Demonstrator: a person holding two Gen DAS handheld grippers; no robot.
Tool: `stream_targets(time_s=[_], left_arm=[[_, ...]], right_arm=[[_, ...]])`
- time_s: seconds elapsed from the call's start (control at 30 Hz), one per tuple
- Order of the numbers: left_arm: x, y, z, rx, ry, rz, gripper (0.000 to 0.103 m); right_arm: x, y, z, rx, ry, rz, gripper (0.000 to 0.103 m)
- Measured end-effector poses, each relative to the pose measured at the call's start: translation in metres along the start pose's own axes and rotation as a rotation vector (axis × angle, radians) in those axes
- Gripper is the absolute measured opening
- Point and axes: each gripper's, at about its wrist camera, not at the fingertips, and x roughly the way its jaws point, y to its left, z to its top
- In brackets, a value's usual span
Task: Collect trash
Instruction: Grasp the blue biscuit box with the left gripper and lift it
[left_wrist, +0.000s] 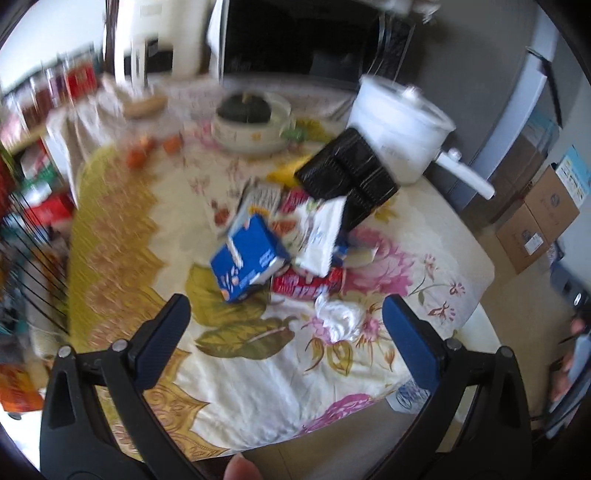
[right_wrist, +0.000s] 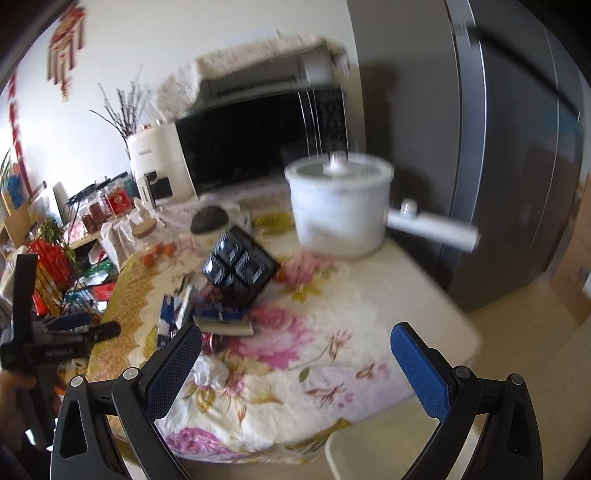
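Observation:
A heap of trash lies mid-table on the floral tablecloth (left_wrist: 258, 376): a blue carton (left_wrist: 249, 254), a white packet (left_wrist: 319, 236), a red wrapper (left_wrist: 308, 284), a black plastic tray (left_wrist: 349, 173) and a crumpled white tissue (left_wrist: 341, 317). My left gripper (left_wrist: 286, 310) hovers open just short of the heap, the tissue between its fingertips' line. My right gripper (right_wrist: 295, 339) is open over the cloth (right_wrist: 295, 387), nothing in it, with the black tray (right_wrist: 240, 266) and blue cartons (right_wrist: 173, 314) ahead to its left. The left tool (right_wrist: 48, 347) shows at the right wrist view's left edge.
A white electric pot (left_wrist: 399, 125) with a long handle stands at the back right, a lidded bowl (left_wrist: 251, 118) behind the heap, small orange fruits (left_wrist: 147, 151) at the left. A microwave (right_wrist: 258, 136), a grey fridge (right_wrist: 498, 147), cardboard boxes (left_wrist: 535, 221), a wire rack (right_wrist: 62, 273) and a white bin rim (right_wrist: 354, 454) surround the table.

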Motion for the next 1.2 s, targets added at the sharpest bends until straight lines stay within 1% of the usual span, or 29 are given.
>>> stream_targets(time_s=[0.03,0.07,0.13,0.17,0.2,0.23,0.27,0.3,0.33,0.37,0.4,0.47,0.53,0.57,0.6,0.63,0.67,0.7,0.8,0.93,1.0,1.03,1.07,1.2], left_arm=[[0.008,0.002,0.001,-0.004,0.022,-0.007,0.103],[0.019,0.006,0.003,0.001,0.034,0.003,0.103],[0.030,0.008,0.007,0.034,0.034,0.055,0.103],[0.041,0.007,0.010,0.077,0.036,0.106,0.103],[0.049,0.008,0.012,0.093,0.041,0.136,0.103],[0.057,0.010,0.013,0.097,0.053,0.158,0.103],[0.071,0.013,0.014,0.078,0.086,0.168,0.102],[0.076,0.017,0.016,0.055,0.108,0.162,0.100],[0.084,0.022,0.020,0.002,0.129,0.144,0.096],[0.086,0.026,0.024,-0.038,0.132,0.134,0.096],[0.086,0.028,0.028,-0.063,0.123,0.124,0.096],[0.084,0.027,0.036,-0.054,0.091,0.112,0.096],[0.083,0.020,0.045,0.024,0.058,0.112,0.096],[0.085,0.016,0.050,0.087,0.048,0.091,0.096],[0.086,0.014,0.053,0.133,0.045,0.058,0.096],[0.089,0.010,0.056,0.212,0.051,-0.005,0.094],[0.090,0.008,0.058,0.278,0.064,-0.048,0.093],[0.093,0.006,0.058,0.328,0.077,-0.065,0.093],[0.096,0.002,0.054,0.498,0.126,-0.081,0.093],[0.106,-0.001,0.043,0.665,0.186,-0.081,0.093],[0.114,-0.001,0.039,0.719,0.215,-0.067,0.093],[0.119,0.001,0.038,0.728,0.224,-0.070,0.093],[0.124,0.003,0.039,0.734,0.242,-0.076,0.093],[0.136,0.013,0.040,0.726,0.252,-0.080,0.093]], right_arm=[[0.010,-0.002,-0.001,0.001,0.057,0.005,0.103],[0.019,-0.003,-0.001,-0.010,0.101,0.005,0.103],[0.026,-0.003,0.000,-0.038,0.106,-0.027,0.103],[0.028,-0.002,0.000,-0.051,0.106,-0.042,0.103],[0.031,-0.001,0.002,-0.062,0.109,-0.051,0.103],[0.034,-0.001,0.002,-0.068,0.112,-0.054,0.103],[0.037,-0.001,0.003,-0.071,0.117,-0.055,0.103],[0.040,0.000,0.003,-0.075,0.123,-0.058,0.103],[0.043,0.000,0.004,-0.078,0.128,-0.060,0.103],[0.045,0.000,0.004,-0.083,0.133,-0.060,0.103],[0.047,0.001,0.004,-0.089,0.138,-0.062,0.103],[0.050,0.001,0.005,-0.094,0.147,-0.062,0.103],[0.053,-0.002,0.004,-0.088,0.156,-0.057,0.103],[0.054,-0.003,0.004,-0.085,0.159,-0.059,0.103],[0.055,-0.005,0.003,-0.082,0.164,-0.062,0.103],[0.056,-0.007,0.003,-0.079,0.166,-0.067,0.103],[0.056,-0.009,0.003,-0.077,0.168,-0.071,0.103],[0.057,-0.013,0.002,-0.073,0.172,-0.074,0.103],[0.058,-0.020,0.001,-0.074,0.186,-0.078,0.103],[0.064,-0.030,0.000,-0.066,0.205,-0.096,0.103],[0.067,-0.031,-0.001,-0.059,0.215,-0.091,0.103],[0.069,-0.031,-0.002,-0.058,0.220,-0.086,0.103],[0.071,-0.030,-0.002,-0.058,0.227,-0.082,0.103],[0.076,-0.024,-0.003,-0.083,0.238,-0.079,0.103]])
